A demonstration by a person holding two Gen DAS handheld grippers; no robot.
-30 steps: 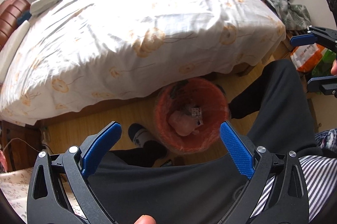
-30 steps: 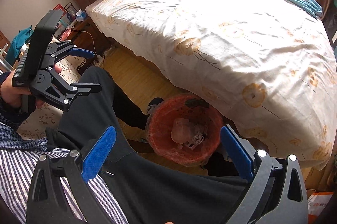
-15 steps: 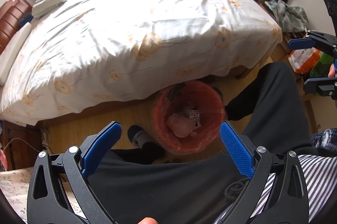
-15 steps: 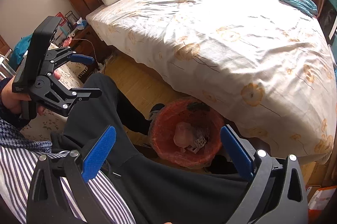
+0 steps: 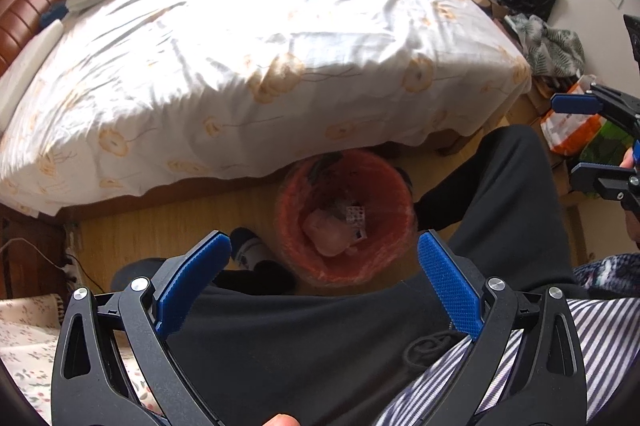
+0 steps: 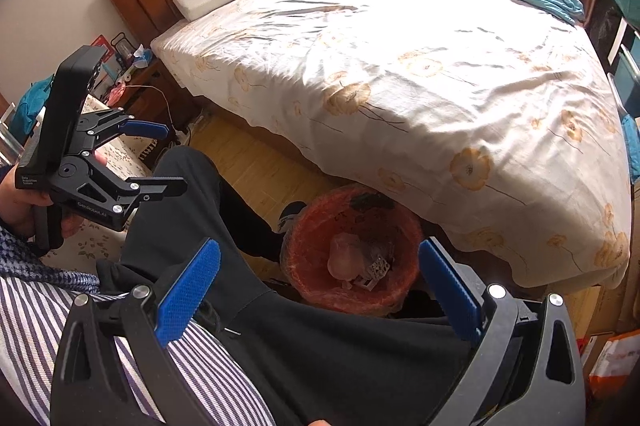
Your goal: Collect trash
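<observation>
Orange netting lines the bin [image 5: 345,216], which stands on the wood floor [image 5: 180,226] against the edge of the bed [image 5: 256,58], between the seated person's legs. Inside lie a pale crumpled wad [image 5: 328,230] and a small printed carton [image 5: 355,217], touching each other near the bottom.

Both tongs are released and hold nothing. The left tongs [image 5: 325,252] hover above the lap with the bin framed between the blue pads. The right tongs [image 6: 320,258] do the same from the other side; in the left view they also show at the far right edge [image 5: 588,138], well apart from the bin.

Judging from this, the trash near at hand is already in the bin, so the step is likely either a search for more or a lift of the bin itself. No loose trash shows on the bed cover or on the bare floor beside the bin. The cluttered nightstand [image 6: 128,66] by the headboard may hold some, but it is too small to tell.

To do it well:
1. Sweep each camera slowly across the floor and bed edge before reaching.
2. Keep both tongs spread until a piece sits between the pads.
3. If the bin is to be moved, pinch its rim, not the soft liner, which may tear or slip.
4. Mind the hanging sheet, which could catch a pad.
</observation>
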